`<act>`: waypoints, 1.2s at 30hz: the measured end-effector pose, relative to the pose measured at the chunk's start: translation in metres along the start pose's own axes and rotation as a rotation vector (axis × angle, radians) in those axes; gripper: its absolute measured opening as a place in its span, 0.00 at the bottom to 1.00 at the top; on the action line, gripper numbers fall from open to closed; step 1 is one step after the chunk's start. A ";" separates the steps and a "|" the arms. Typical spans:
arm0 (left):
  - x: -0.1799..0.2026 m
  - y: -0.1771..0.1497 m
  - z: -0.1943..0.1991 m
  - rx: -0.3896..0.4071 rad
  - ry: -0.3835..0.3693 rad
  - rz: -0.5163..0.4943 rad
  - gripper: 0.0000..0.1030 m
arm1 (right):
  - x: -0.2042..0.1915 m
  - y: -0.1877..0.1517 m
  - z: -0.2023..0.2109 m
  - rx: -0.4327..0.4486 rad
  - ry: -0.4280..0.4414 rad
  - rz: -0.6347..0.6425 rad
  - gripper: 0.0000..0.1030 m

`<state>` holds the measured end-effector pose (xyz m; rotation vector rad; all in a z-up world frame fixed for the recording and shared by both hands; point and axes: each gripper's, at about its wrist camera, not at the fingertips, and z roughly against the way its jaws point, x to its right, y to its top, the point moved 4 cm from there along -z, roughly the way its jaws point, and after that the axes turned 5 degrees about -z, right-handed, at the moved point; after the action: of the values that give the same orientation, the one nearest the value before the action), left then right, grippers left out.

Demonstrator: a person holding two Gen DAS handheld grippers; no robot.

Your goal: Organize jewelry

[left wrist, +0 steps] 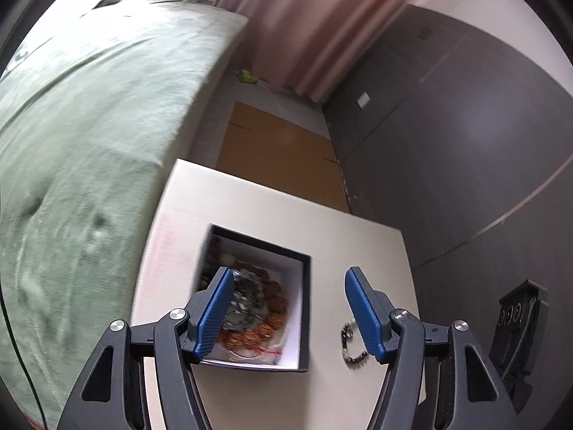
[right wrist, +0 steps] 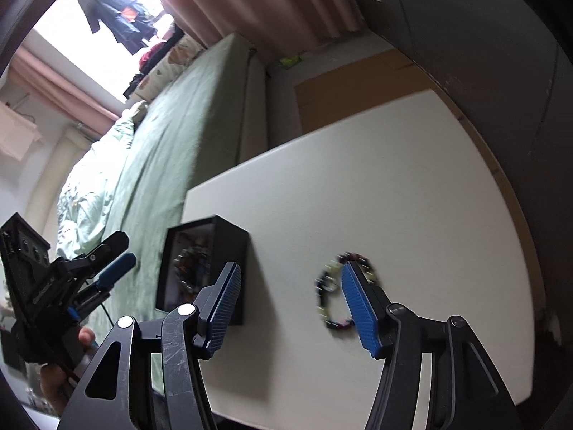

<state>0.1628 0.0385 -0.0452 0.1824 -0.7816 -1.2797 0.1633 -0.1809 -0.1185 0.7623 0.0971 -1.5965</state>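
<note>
A black open box [left wrist: 302, 308] with a white lining sits on a white table [left wrist: 258, 211] and holds a pile of brown and grey beaded jewelry [left wrist: 256, 304]. A dark beaded bracelet [left wrist: 349, 344] lies on the table right of the box. My left gripper [left wrist: 288, 308] is open and empty above the box's right wall. In the right wrist view the box [right wrist: 229, 251] is at left and the bracelet [right wrist: 329, 290] lies flat on the table [right wrist: 394, 186]. My right gripper [right wrist: 290, 308] is open and empty, just left of the bracelet. The left gripper [right wrist: 118, 265] shows at far left.
A bed with a green cover [left wrist: 82, 136] runs along the table's left side. A dark cabinet wall [left wrist: 465, 150] stands to the right. Brown cardboard [left wrist: 279, 150] lies on the floor beyond the table, with pink curtains [left wrist: 304, 28] behind.
</note>
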 end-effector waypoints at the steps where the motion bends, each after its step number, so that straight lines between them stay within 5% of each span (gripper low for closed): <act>1: 0.004 -0.002 -0.003 -0.004 -0.001 -0.011 0.63 | 0.006 0.000 0.001 -0.005 -0.006 -0.011 0.58; 19: 0.091 -0.058 -0.040 -0.094 0.012 -0.236 0.63 | 0.088 0.000 0.050 0.038 -0.061 -0.127 0.58; 36: 0.138 -0.094 -0.107 -0.181 0.036 -0.338 0.43 | 0.136 -0.003 0.081 0.044 -0.129 -0.146 0.58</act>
<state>0.1641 -0.1470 -0.1159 0.1959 -0.6157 -1.6546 0.1307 -0.3359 -0.1273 0.6975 0.0247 -1.7874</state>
